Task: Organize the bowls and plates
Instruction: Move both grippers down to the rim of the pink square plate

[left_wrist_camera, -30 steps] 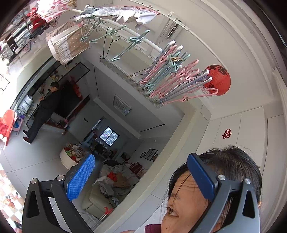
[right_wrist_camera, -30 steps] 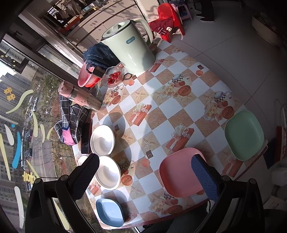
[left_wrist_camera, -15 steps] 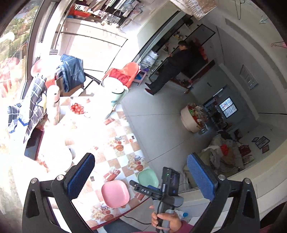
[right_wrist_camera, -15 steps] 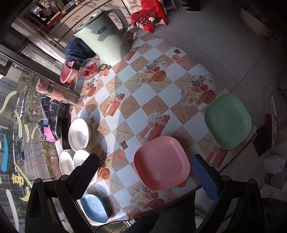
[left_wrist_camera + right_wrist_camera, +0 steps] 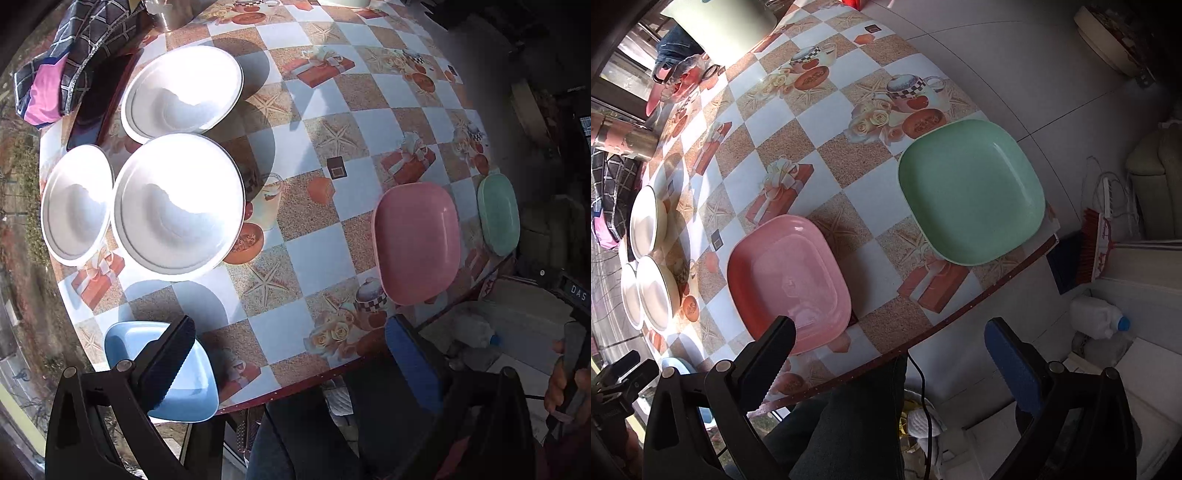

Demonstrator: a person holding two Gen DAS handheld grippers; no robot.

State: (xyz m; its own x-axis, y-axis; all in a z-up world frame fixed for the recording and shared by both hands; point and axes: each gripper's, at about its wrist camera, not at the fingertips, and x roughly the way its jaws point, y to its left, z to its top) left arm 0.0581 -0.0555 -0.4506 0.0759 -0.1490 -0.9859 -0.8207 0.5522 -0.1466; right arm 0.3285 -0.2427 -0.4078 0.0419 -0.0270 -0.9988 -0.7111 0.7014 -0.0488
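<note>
Three white bowls sit close together on the left of the table. A blue plate lies at the near left edge, partly under my left finger. A pink plate and a green plate lie on the right side near the table edge; both also show in the left wrist view, the pink plate and the green plate. My left gripper is open and empty above the near edge. My right gripper is open and empty, just in front of the pink plate.
A checked cloth and a dark tray lie at the table's far left. A pale green kettle, a pink flask and a small dish stand at the far end. A white jug and broom are on the floor at right.
The left gripper has swung down from the ceiling and room to look at the table. The right gripper has moved lower and closer to the pink and green plates.
</note>
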